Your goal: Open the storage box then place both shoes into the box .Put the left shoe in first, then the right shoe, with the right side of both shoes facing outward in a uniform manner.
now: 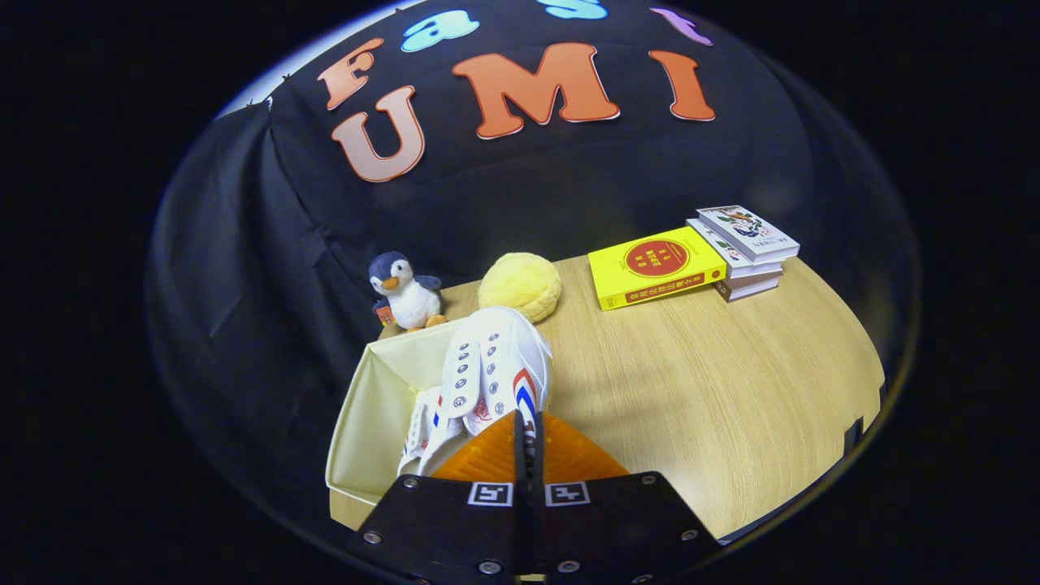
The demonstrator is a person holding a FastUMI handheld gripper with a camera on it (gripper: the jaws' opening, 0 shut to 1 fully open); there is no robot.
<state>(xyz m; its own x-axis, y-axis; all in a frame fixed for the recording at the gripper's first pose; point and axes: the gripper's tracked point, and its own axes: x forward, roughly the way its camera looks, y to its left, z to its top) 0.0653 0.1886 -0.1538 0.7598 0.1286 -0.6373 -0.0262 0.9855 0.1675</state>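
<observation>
Gripper (526, 443) nearest, fingers pressed almost together, pinching the heel edge of the right shoe (497, 366), which was held toe-up and tilted over the storage box (361, 422). Already down inside the box, just left of the held shoe: the left shoe (422, 435), resting against the near wall. Box lid off or folded away, cannot tell which. Judged mid-placement of the second shoe. Best lowered slowly beside the first, side stripes facing right to match, heel kept clear of the box's right wall, grip released only once seated. Beyond the box: plush penguin (405, 292), yellow plush ball (520, 284). Far right on the table (731, 382): stack of books (699, 256).
</observation>
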